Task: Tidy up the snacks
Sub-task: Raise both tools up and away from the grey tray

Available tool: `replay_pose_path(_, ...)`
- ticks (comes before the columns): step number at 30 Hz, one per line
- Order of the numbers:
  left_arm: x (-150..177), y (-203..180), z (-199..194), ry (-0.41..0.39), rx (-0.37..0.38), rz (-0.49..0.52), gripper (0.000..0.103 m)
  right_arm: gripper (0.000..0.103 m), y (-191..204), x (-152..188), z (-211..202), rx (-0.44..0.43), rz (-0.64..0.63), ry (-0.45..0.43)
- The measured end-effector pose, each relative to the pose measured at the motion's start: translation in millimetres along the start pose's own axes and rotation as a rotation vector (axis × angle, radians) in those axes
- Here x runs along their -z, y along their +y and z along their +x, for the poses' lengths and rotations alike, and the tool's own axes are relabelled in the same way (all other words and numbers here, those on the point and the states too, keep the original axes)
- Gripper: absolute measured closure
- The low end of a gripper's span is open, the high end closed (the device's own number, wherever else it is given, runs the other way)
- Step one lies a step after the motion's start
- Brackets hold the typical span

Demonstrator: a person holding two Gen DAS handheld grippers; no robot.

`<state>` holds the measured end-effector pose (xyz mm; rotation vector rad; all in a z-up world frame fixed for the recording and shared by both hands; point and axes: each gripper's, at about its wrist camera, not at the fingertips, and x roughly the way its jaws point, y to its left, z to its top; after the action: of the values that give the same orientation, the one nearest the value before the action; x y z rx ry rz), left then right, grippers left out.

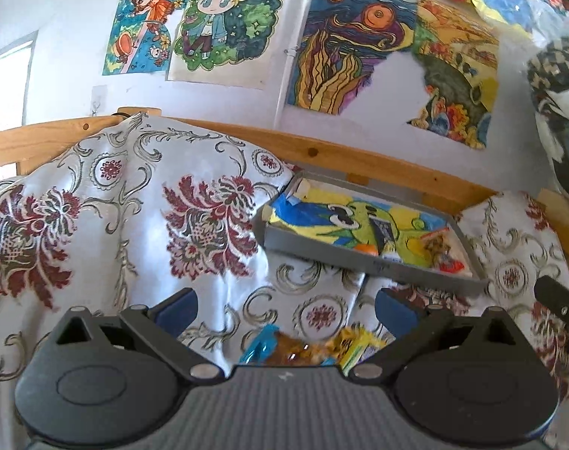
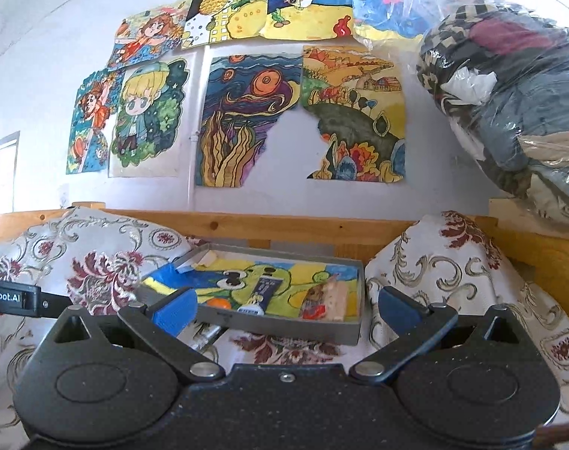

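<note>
Left wrist view: the left tongs [image 1: 286, 309] gape empty; loose snack packets [image 1: 307, 348] lie just under them, the grey tray [image 1: 374, 264] ahead to the right.

Right wrist view: the right tongs [image 2: 286, 309] stand apart, tray [image 2: 284, 328] straight ahead, nearer this hand.

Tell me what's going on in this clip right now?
A person holds two handheld grippers over a floral-covered surface, sorting snacks into a grey tray lined with a colourful drawing. The tray already holds a few items: an orange round piece, a dark packet and a reddish wrapped snack. Both the left gripper and right gripper are open and empty. More wrapped snacks lie just below the left gripper, not yet picked up.
</note>
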<state>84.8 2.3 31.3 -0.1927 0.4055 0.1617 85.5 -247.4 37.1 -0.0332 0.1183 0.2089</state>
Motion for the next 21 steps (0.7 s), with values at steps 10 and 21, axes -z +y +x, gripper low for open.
replay_pose_path(10,28.9,16.8,-19.2,0.057,0.006,0.081,0.001,0.001,14.1,10.1,-25.6,-0.007,-0.008,0.063)
replay_pose_path(21,43.7,33.4,-23.0,0.104,-0.004,0.088,0.001,0.001,24.5,25.6,-29.9,-0.019,0.005,0.178)
